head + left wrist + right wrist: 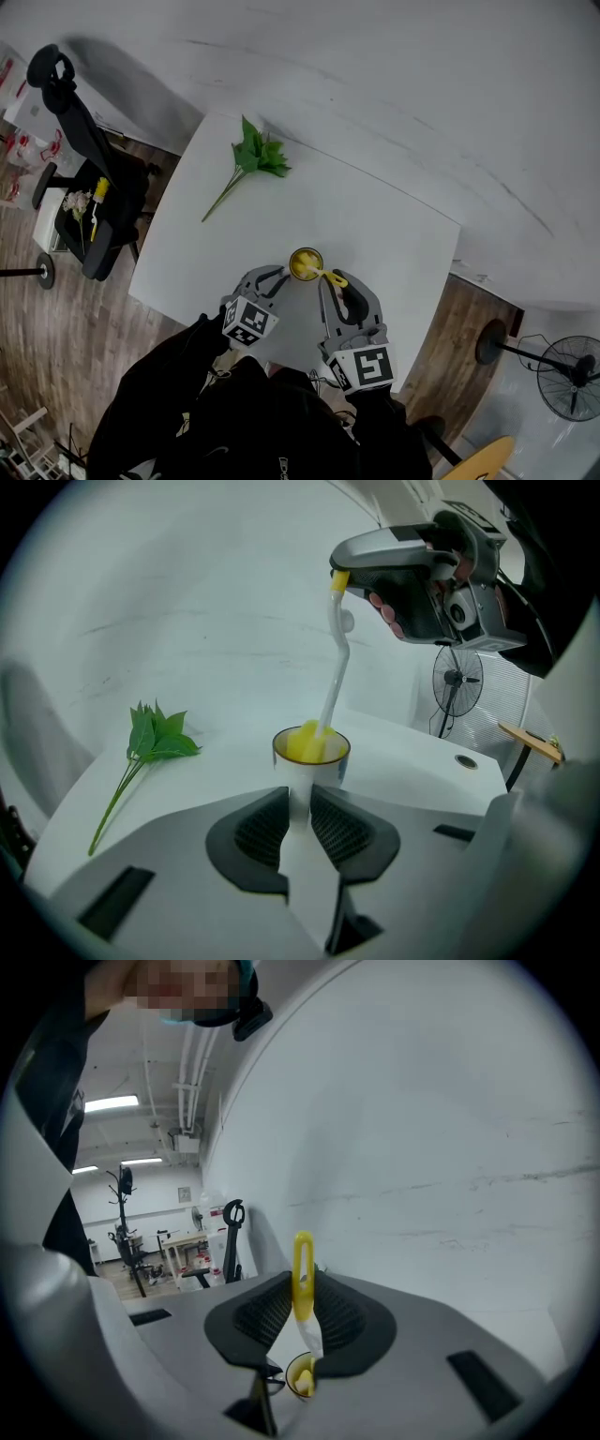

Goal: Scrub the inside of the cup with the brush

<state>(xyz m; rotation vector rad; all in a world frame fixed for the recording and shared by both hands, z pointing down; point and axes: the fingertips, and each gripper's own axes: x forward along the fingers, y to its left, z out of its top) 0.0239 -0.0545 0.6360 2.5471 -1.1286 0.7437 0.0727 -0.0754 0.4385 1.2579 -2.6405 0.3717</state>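
White table [394, 234], mid-scrub i think.
Left gripper [300, 808] pinches cup [310, 752], right gripper [302, 1307] pinches brush [303, 1269]; next probably needs twisting, cup steady.

The left gripper [278, 275] and right gripper [336, 281] have smooth grey shells with curved jaws, lined inside with black ribbed pads [261, 832] (a fine grid texture). Each carries a cube [249, 321] of black-and-white square markers. A black long-sleeved jacket [234, 422] with small pale print fills the bottom of the frame.
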